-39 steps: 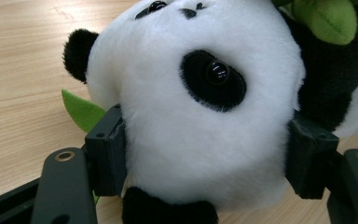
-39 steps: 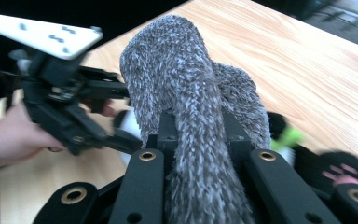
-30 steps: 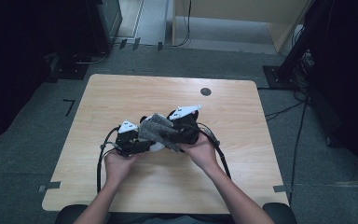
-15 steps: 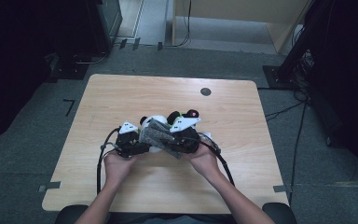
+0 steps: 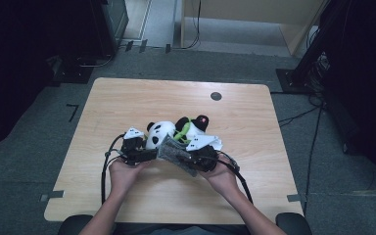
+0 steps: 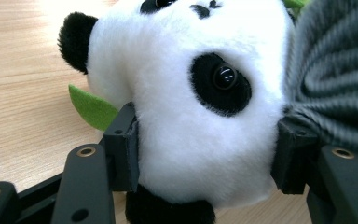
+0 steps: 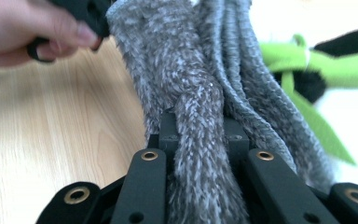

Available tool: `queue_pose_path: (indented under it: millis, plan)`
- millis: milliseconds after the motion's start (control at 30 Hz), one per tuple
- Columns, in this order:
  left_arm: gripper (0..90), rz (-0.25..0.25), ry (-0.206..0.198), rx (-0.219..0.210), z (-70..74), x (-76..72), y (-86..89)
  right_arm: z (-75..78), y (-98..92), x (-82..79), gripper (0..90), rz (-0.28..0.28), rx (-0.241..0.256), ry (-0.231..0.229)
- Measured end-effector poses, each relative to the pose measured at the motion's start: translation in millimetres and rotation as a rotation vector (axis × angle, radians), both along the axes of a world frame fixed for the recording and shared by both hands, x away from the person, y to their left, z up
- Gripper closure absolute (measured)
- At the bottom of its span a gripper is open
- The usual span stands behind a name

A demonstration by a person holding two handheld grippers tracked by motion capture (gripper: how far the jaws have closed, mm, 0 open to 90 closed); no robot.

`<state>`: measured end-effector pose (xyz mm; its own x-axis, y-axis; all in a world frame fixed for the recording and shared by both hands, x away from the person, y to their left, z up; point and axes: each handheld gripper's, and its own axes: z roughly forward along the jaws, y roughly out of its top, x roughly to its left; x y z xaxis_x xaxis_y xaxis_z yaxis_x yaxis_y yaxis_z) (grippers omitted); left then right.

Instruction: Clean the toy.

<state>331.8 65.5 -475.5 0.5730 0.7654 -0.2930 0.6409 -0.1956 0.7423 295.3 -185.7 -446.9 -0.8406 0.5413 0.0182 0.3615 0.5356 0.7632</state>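
We clamped the left gripper around the panda and the right gripper on the grey cloth, which risked slipping under tension.

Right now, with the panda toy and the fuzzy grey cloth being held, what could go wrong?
1. The left tool squeezes the panda plush on its soft head; the fur could squash and slip out if pulled.
2. The right tool pinches just a bunched fold of the grey knitted cloth, so a tug might pull it free.
3. The cloth presses against the panda's head and its green leaf sticks out, so moving one could drag or snag the other.
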Motion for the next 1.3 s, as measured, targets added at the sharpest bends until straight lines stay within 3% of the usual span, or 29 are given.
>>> queue_pose_path:
  millis: [233,533,733,767,833,1067,1300]
  plan:
    - [38.2,-0.010,-0.007,0.011,0.5,0.2,0.3,-9.1,-2.0,-7.9,77.2,0.006,-0.023,-0.024]
    - [38.0,-0.006,0.007,-0.003,1.4,2.5,0.9,-12.6,-11.7,-12.9,77.5,0.013,-0.042,-0.009]
    - [38.3,-0.010,-0.004,0.019,2.1,2.7,0.7,-14.7,-31.6,-11.0,77.5,-0.024,0.005,0.049]
    - [38.4,-0.017,-0.013,0.035,2.4,1.9,-0.3,-14.8,-38.9,-8.9,77.5,-0.033,0.035,0.086]
    - [38.7,-0.024,-0.019,0.049,2.6,1.3,-0.8,-15.0,-44.4,-7.6,77.5,-0.035,0.050,0.108]
    - [39.4,-0.032,-0.029,0.061,2.0,-0.4,-1.4,-10.9,-63.8,-7.4,77.4,-0.041,0.022,0.120]
    - [39.5,-0.027,-0.028,0.055,1.2,-1.2,-1.2,-4.1,-88.5,-1.0,77.3,-0.081,0.046,0.146]
